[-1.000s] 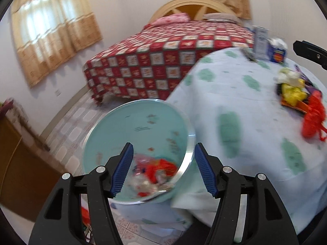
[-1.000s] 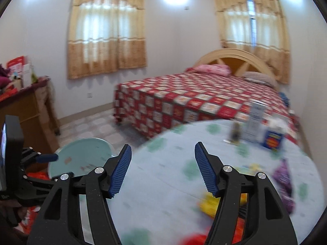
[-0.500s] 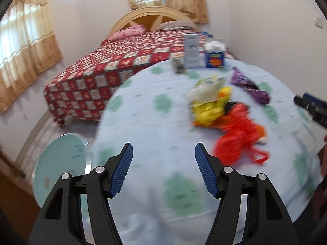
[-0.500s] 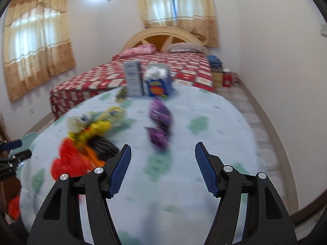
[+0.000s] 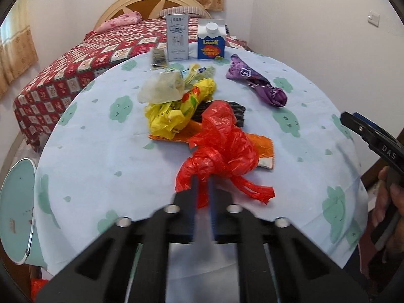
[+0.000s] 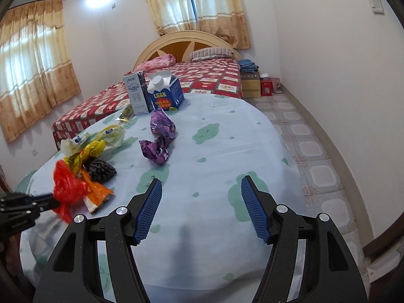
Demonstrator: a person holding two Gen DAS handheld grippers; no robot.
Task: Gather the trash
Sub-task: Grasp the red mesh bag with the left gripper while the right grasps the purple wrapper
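Red plastic bag (image 5: 222, 146) on the round table (image 5: 101, 151), its near tail pinched between the closed jaws of the left gripper (image 5: 203, 192). Right gripper (image 6: 202, 209) spread, empty, well apart.

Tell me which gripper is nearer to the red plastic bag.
Left. The left gripper is shut on the red plastic bag; the right gripper hovers open, apart, over bare tablecloth.

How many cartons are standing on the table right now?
2, side by side at the table's far edge: a tall grey-white carton and, right of it, a blue carton with a white cap. None seems hidden.
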